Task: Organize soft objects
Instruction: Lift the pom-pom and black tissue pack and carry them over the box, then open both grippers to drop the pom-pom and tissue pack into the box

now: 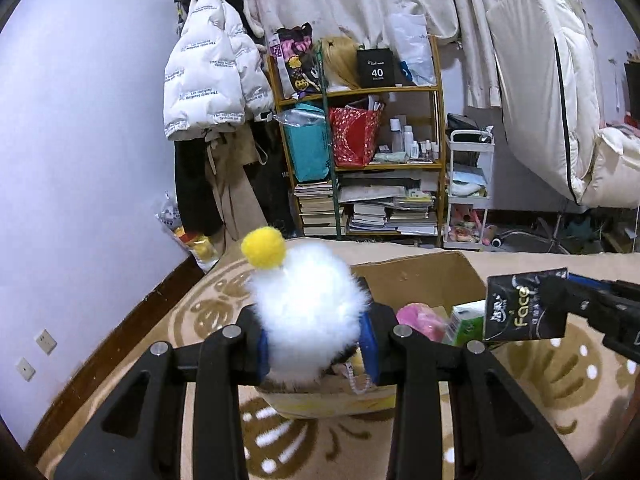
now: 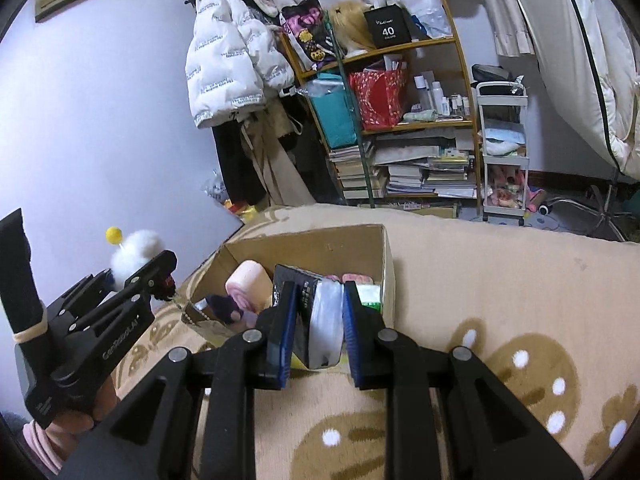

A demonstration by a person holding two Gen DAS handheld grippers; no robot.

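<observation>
- The left tool (image 1: 316, 340) is clamping a white fluffy plush (image 1: 308, 300) between its blue pads, holding it above the near edge of the cardboard box (image 1: 420, 276).
- The plush is standing roughly upright, its long axis rising away from the pads, with the yellow pom-pom (image 1: 263, 248) at the top, leaning left.
- The right tool (image 2: 316, 324) is gripping a black tissue pack (image 2: 306, 300), jaws closed on it, over the box.
- The left wrist view is showing the pack's printed face, marked "Face", standing on edge beside the box; the right wrist view is showing only its narrow side and a clear plastic end.
- The right wrist view is showing the box interior more fully: a pink rolled item (image 2: 248, 280), a dark purple item (image 2: 224, 306) and a green-and-white pack (image 2: 370, 294).
- The right wrist view is also showing the person's hand (image 2: 80, 420) under the left tool, with a pink sleeve cuff.
- The box is sitting on a beige patterned carpet (image 2: 500, 280).
</observation>
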